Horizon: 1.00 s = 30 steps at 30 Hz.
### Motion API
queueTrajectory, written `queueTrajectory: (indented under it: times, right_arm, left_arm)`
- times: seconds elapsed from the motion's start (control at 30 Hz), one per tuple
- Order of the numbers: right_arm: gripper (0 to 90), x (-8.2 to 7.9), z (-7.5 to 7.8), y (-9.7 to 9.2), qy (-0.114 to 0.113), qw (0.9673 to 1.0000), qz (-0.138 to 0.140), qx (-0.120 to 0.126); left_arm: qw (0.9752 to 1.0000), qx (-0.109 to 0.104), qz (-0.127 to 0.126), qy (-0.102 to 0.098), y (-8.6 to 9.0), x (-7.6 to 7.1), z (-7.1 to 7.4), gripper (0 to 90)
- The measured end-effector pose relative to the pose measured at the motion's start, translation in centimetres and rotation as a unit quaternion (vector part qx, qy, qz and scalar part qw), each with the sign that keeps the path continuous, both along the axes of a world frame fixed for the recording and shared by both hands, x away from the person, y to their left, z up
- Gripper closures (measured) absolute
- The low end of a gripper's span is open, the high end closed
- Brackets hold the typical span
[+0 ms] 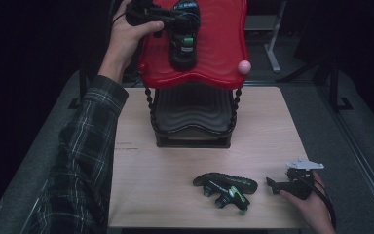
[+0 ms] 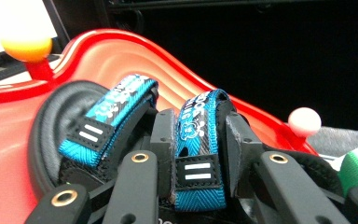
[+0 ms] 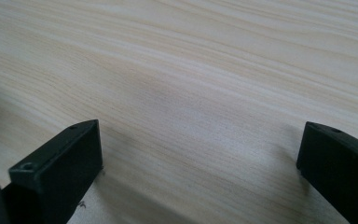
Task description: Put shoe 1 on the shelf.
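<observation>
Dark room: left gripper [image 1: 161, 22] fingers pinch sandal strap [image 2: 196, 140] mid red shelf [image 1: 224, 48]; right gripper [image 1: 280, 186] fingers spread.

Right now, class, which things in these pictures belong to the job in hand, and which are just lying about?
In the job:
- left gripper, shut on the strap
- blue strap
- sandal on the shelf
- red shelf
- sandal on the table

Lying about:
- right gripper, open
- table
- pink knob
- black lower shelf

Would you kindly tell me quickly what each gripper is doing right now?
Left gripper: closed on the blue strap of a sandal on the red shelf.
Right gripper: open, holding nothing, over the table.
</observation>
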State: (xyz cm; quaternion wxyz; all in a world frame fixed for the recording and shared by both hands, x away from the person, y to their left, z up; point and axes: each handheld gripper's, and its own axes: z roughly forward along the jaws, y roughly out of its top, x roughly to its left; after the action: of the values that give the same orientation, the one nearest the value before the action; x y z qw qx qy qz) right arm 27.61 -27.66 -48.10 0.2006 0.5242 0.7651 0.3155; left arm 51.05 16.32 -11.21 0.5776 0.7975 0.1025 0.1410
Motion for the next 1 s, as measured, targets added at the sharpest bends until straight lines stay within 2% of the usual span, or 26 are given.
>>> queueTrajectory:
  times: [0.17, 0.27, 0.3, 0.37, 0.43, 0.47, 0.53, 0.57, 0.7, 0.83, 1.0]
  right_arm:
    - [0.0, 0.0, 0.0, 0.0, 0.000, 1.0000, 0.000, 0.000]
    - [0.0, 0.0, 0.0, 0.0, 0.001, 1.0000, 0.000, 0.000]
    - [0.0, 0.0, 0.0, 0.0, 0.001, 1.0000, 0.000, 0.000]
    - [0.0, 0.0, 0.0, 0.0, 0.001, 1.0000, 0.000, 0.000]
    - [0.0, 0.0, 0.0, 0.0, 0.001, 1.0000, 0.000, 0.000]
    - [0.0, 0.0, 0.0, 0.0, 0.001, 1.0000, 0.000, 0.001]
    - [0.0, 0.0, 0.0, 0.0, 0.001, 1.0000, 0.000, 0.000]
    - [0.0, 0.0, 0.0, 0.0, 0.001, 1.0000, 0.000, 0.000]
    - [0.0, 0.0, 0.0, 0.0, 0.001, 1.0000, 0.000, 0.000]
    - [0.0, 0.0, 0.0, 0.0, 0.001, 1.0000, 0.000, 0.000]
    - [0.0, 0.0, 0.0, 0.0, 0.001, 1.0000, 0.000, 0.000]
  left_arm:
    - [0.9999, -0.012, -0.001, 0.004, 0.0, -0.1, -0.2, 65.0]
    - [0.9999, -0.013, 0.004, 0.006, 0.1, -0.3, -0.3, 54.3]
    - [0.9997, -0.022, 0.000, 0.013, 0.3, -0.6, -0.3, 51.3]
    - [0.9995, -0.025, 0.015, 0.015, 0.6, -1.1, -0.1, 42.7]
    - [0.9994, -0.027, 0.015, 0.016, 0.9, -1.3, 0.0, 38.8]
    - [0.9991, -0.027, 0.023, 0.025, 1.3, -1.9, 0.3, 34.7]
    - [0.9991, -0.023, 0.024, 0.025, 1.5, -2.2, 0.5, 30.1]
    - [0.9992, -0.016, 0.023, 0.027, 1.8, -3.0, 0.8, 27.4]
    - [0.9994, 0.000, 0.026, 0.021, 2.6, -4.9, 1.3, 20.1]
    - [0.9994, 0.002, 0.029, 0.021, 3.6, -6.8, 1.1, 18.3]
    - [0.9989, 0.015, 0.033, 0.030, 4.7, -8.9, -0.1, 18.2]
